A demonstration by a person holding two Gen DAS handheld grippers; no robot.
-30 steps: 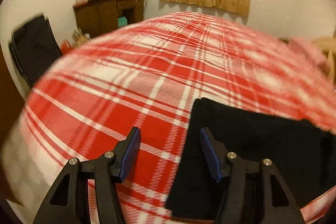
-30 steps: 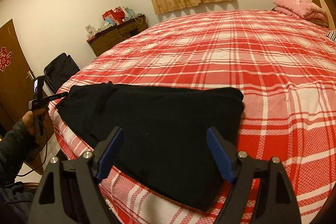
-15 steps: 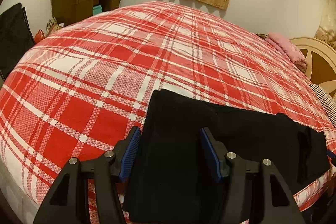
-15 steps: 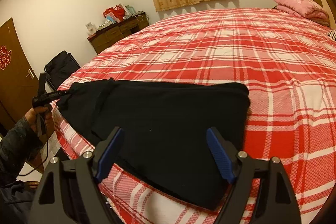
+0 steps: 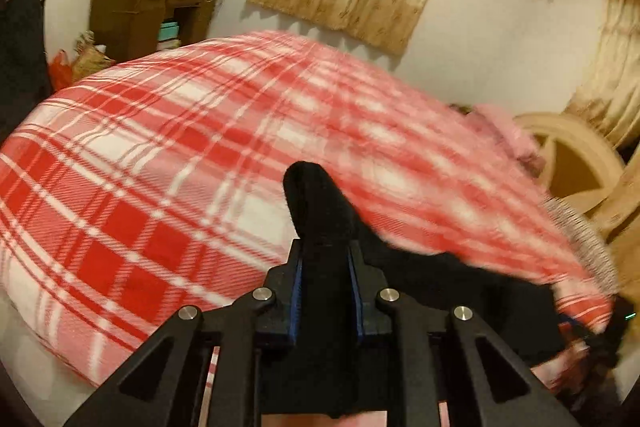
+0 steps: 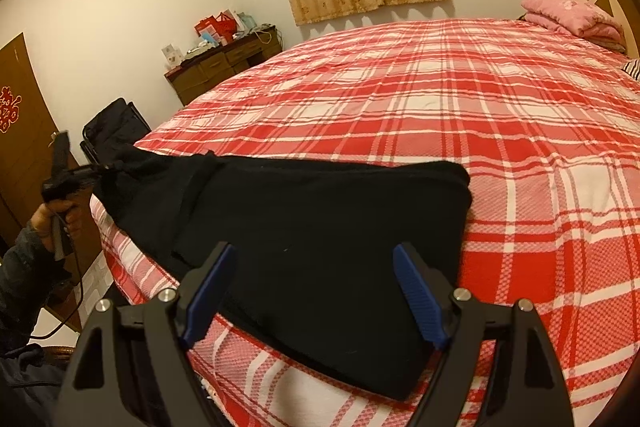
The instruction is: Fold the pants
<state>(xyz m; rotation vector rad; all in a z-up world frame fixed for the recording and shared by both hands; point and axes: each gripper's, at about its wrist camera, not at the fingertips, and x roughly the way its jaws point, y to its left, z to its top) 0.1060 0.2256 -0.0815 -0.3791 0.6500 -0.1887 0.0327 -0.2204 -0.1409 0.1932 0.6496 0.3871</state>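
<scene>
Left tool (image 5: 325, 291) is closing on one raised end of soft black pants (image 6: 320, 227), likely to fold them across the red plaid bed (image 6: 460, 115); right tool (image 6: 312, 291) hovers wide, empty.

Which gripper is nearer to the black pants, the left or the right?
Left. The left gripper is closing on an end of the black pants; the right gripper hovers open above the other end.
</scene>
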